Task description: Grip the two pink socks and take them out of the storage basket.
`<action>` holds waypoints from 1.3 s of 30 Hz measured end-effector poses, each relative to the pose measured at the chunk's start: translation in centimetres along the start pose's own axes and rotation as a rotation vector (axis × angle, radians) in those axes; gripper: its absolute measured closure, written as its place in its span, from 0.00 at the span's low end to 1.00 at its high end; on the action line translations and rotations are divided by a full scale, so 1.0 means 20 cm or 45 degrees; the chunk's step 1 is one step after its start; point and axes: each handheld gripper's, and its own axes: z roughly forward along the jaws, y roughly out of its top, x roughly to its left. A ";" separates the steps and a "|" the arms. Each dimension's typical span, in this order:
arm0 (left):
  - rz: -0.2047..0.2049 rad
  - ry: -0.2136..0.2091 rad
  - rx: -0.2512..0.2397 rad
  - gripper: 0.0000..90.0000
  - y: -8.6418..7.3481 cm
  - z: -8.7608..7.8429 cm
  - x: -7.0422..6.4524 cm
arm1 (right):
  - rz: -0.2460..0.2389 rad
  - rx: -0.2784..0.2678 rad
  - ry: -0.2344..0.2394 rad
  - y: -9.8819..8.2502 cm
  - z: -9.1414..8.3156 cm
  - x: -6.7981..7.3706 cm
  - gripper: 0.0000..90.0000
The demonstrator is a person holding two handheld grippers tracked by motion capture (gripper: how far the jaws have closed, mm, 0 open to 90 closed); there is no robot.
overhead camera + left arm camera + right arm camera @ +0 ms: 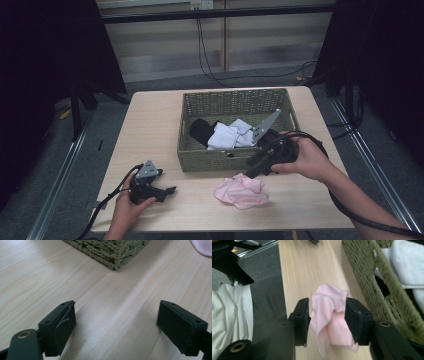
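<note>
One pale wooden table [150, 130] carried everything, and on its far middle sat a woven green basket [200, 162] holding a white cloth [227, 135] and a dark cloth [201, 129] side by side. Just near of the basket's near wall, toward the right, a crumpled pink cloth [241, 192] lay on the table top. From the right, the person's hand brought the right hand-held gripper [246, 175] down over the far edge of that cloth; in the right gripper view the pink cloth [331, 317] sat between the two black jaws, which stood partly apart, with the fabric bunched in the gap and brushing the pads. Whether the pads pressed on the fabric could not be told. At the near left of the table, well apart from the basket and the cloth, the left hand-held gripper [170, 190] rested low in the other hand. Its jaws stood wide apart with nothing but bare wood between them, and the basket's corner [117, 260] showed beyond.
</note>
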 end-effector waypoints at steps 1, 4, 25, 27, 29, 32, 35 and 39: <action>0.000 0.000 0.000 0.17 0.00 0.00 0.00 | 0.003 -0.002 0.003 -0.02 0.00 0.00 0.56; 0.000 0.000 0.000 0.17 0.00 0.00 0.00 | 0.009 -0.022 -0.013 -0.11 0.02 -0.01 0.52; 0.002 0.003 0.000 0.17 0.00 0.00 0.00 | 0.039 -0.067 -0.094 -0.48 0.15 -0.06 0.42; 0.002 0.003 0.000 0.17 0.00 0.00 0.00 | 0.051 -0.074 -0.098 -0.51 0.17 -0.07 0.41; 0.002 0.003 0.000 0.17 0.00 0.00 0.00 | 0.055 -0.080 -0.099 -0.54 0.18 -0.07 0.41; 0.002 0.003 0.000 0.17 0.00 0.00 0.00 | 0.065 -0.103 -0.086 -0.58 0.20 -0.07 0.41; 0.002 0.003 0.000 0.17 0.00 0.00 0.00 | 0.063 -0.117 -0.099 -0.62 0.21 -0.07 0.38; 0.000 0.002 -0.001 0.17 0.00 0.00 0.00 | 0.043 -0.113 -0.130 -0.65 0.23 -0.08 0.33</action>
